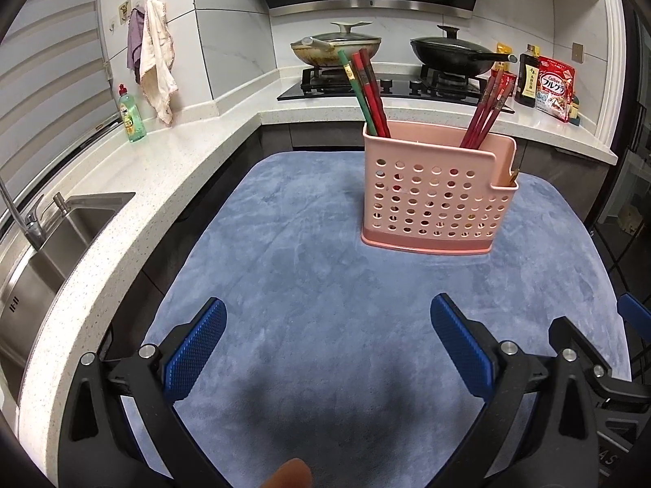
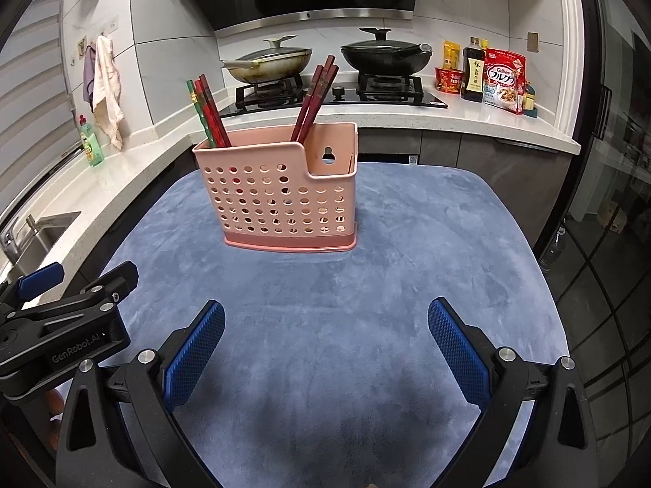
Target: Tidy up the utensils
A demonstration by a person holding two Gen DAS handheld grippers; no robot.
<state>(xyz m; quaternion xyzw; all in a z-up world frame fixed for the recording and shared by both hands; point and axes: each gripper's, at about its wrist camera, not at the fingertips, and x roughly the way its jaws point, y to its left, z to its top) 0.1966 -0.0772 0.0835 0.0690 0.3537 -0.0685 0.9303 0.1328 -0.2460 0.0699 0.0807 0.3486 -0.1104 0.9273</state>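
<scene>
Left gripper point(image 1: 327, 327) and right gripper point(image 2: 325, 327) hovering low over the blue mat point(image 1: 293, 276), both spread wide and gripping nothing, pink utensil holder point(image 2: 280, 199) standing farther back mid-mat, chopsticks point(image 2: 315, 101) leaning inside it (two bunches, well apart)

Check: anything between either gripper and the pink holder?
Nothing visible. Only bare blue mat lies between the open left gripper, the open right gripper and the holder. The chopsticks already stand inside it, in two bunches.
</scene>
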